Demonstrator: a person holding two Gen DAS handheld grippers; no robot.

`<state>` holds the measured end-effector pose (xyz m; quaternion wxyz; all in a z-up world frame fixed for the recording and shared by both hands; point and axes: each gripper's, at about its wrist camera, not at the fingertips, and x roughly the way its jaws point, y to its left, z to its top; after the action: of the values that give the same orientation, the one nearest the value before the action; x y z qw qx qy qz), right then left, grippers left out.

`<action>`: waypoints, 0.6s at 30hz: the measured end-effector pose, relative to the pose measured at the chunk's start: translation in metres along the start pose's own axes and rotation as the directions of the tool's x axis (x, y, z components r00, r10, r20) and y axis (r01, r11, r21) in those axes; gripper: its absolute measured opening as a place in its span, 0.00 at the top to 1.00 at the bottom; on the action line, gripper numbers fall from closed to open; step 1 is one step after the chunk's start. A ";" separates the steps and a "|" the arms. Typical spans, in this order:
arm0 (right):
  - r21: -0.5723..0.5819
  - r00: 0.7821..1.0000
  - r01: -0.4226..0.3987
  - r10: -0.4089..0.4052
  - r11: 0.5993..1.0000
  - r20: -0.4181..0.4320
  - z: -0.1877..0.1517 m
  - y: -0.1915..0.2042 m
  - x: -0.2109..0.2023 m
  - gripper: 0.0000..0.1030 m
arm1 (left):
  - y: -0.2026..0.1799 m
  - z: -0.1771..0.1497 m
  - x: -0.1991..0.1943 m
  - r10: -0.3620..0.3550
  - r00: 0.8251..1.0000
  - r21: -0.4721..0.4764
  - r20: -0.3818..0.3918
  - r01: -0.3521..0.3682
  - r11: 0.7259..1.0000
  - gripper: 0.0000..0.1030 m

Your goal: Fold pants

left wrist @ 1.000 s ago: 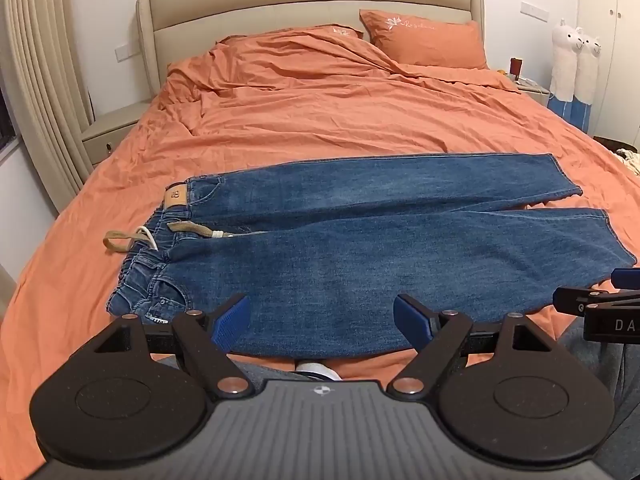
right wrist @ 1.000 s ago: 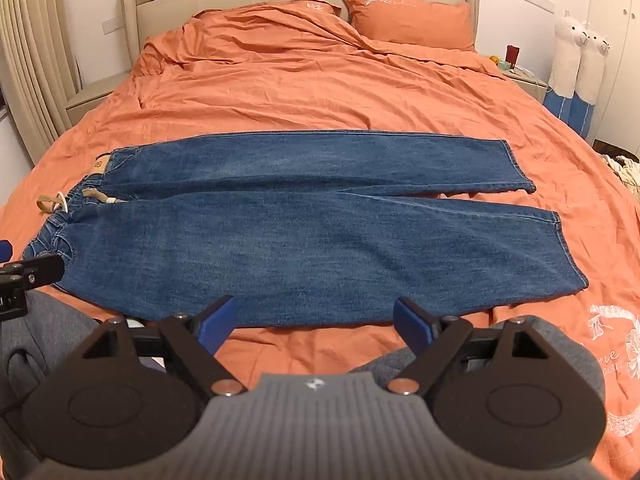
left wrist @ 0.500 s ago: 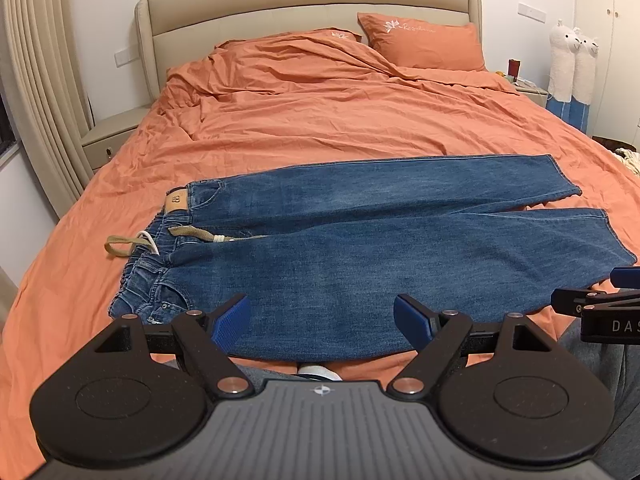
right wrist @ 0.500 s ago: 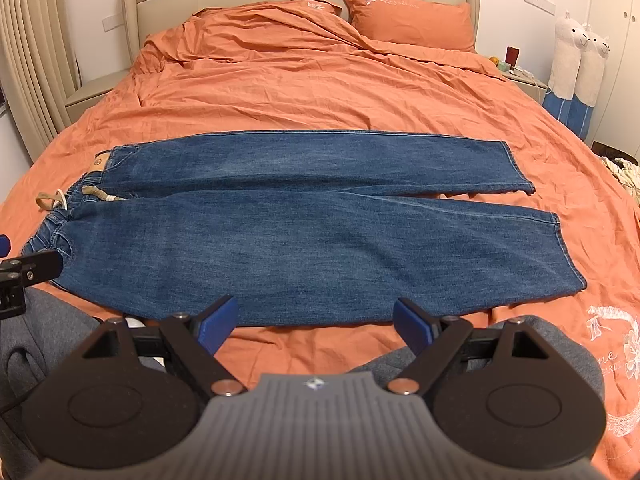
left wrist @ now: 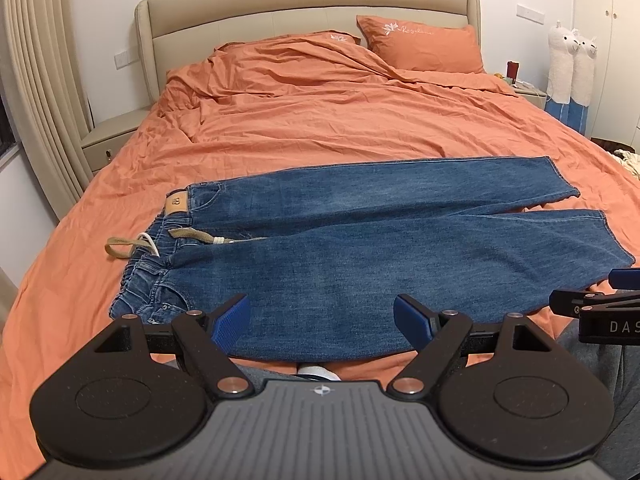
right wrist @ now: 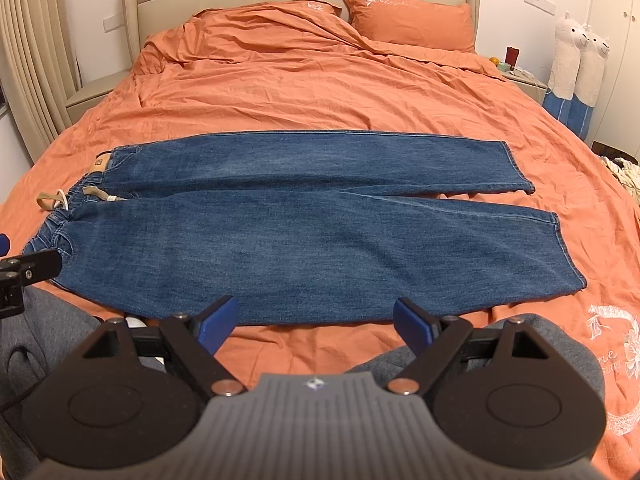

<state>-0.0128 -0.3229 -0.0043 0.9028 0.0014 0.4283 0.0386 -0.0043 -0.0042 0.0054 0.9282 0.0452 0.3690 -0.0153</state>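
Both claws, left claw and right claw, wide open and empty just short of the blue denim pants; likely risk: pinching orange bedsheet too, dragging legs askew.

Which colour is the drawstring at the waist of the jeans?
The drawstring is khaki tan with white ends, clearest in the left wrist view.

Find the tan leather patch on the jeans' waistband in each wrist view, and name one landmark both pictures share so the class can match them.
Left wrist view: the leather patch sits left of centre, at the far corner of the waistband of the jeans.
Right wrist view: the patch lies far left, at the same far waistband corner.
Shared landmark: the orange pillow against the headboard, upper right in both.
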 end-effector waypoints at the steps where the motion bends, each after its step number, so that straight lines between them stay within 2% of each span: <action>1: 0.001 1.000 0.001 -0.001 1.000 0.001 0.000 0.000 0.000 0.21 | 0.000 0.000 0.000 0.001 1.000 0.001 0.001 -0.001 1.000 0.08; 18: 0.006 1.000 0.003 -0.003 1.000 0.007 -0.002 -0.002 -0.003 0.21 | 0.000 0.000 -0.003 0.000 1.000 0.004 0.005 0.000 1.000 0.08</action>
<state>-0.0163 -0.3252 -0.0033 0.9043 0.0038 0.4254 0.0361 -0.0064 -0.0040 0.0079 0.9291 0.0471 0.3665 -0.0161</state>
